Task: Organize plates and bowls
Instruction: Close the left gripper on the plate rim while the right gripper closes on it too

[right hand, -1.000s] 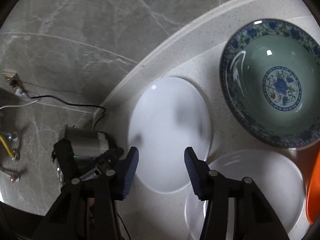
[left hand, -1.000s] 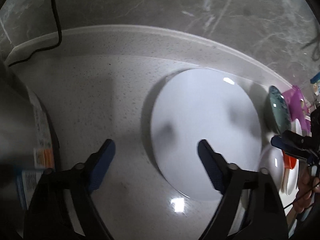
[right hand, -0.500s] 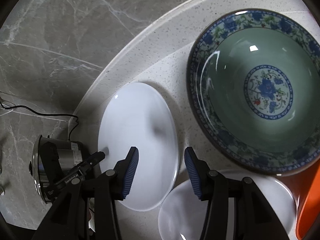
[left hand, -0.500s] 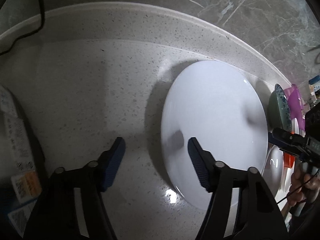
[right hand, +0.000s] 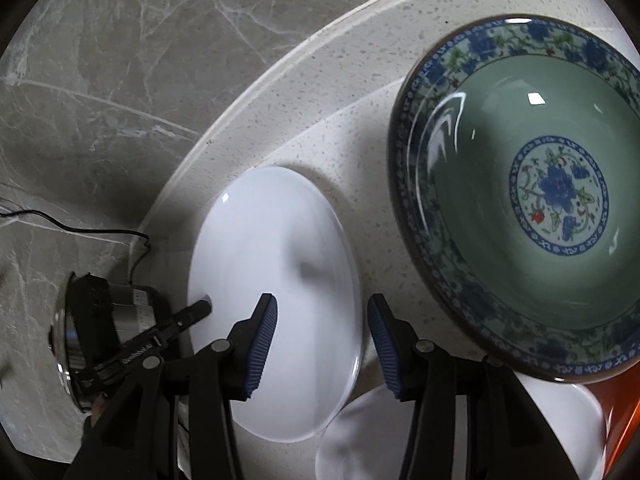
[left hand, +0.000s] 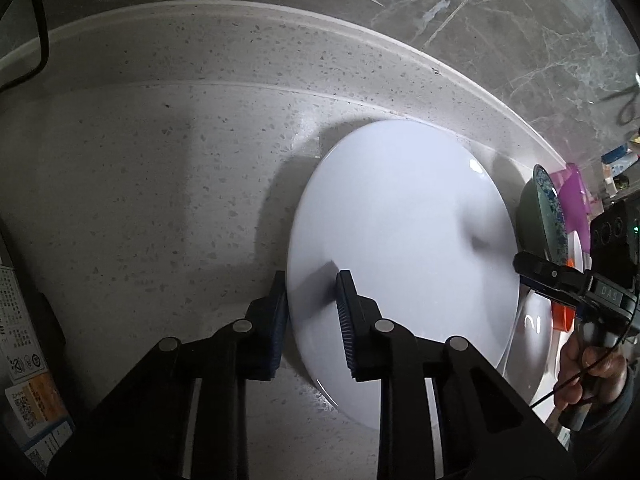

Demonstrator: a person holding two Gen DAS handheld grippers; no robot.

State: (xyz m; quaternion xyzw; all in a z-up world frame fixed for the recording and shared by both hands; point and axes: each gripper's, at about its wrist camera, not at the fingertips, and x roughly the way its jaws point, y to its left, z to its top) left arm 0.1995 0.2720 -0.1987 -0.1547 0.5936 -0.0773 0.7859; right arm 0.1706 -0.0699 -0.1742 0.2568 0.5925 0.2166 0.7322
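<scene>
A large white plate [left hand: 404,248] lies on the speckled counter; it also shows in the right wrist view [right hand: 276,280]. My left gripper [left hand: 312,320] is shut on the plate's left rim, one finger under and one on top. My right gripper [right hand: 320,340] is open and empty, hovering over the plate's right edge. A green bowl with a blue floral rim [right hand: 532,200] stands to the right. A second white plate [right hand: 400,432] lies partly under the first plate's near-right edge.
An orange dish [right hand: 624,432] lies at the far right, partly under the second white plate and the bowl. A purple container [left hand: 576,196] stands behind the bowl. A steel pot [right hand: 108,320] and a black cable [left hand: 36,40] are at the left. A raised backsplash ledge [left hand: 240,20] runs behind.
My left gripper moved right onto the white plate's left rim and closed on it. My right gripper stayed open and shifted toward the plate's right edge.
</scene>
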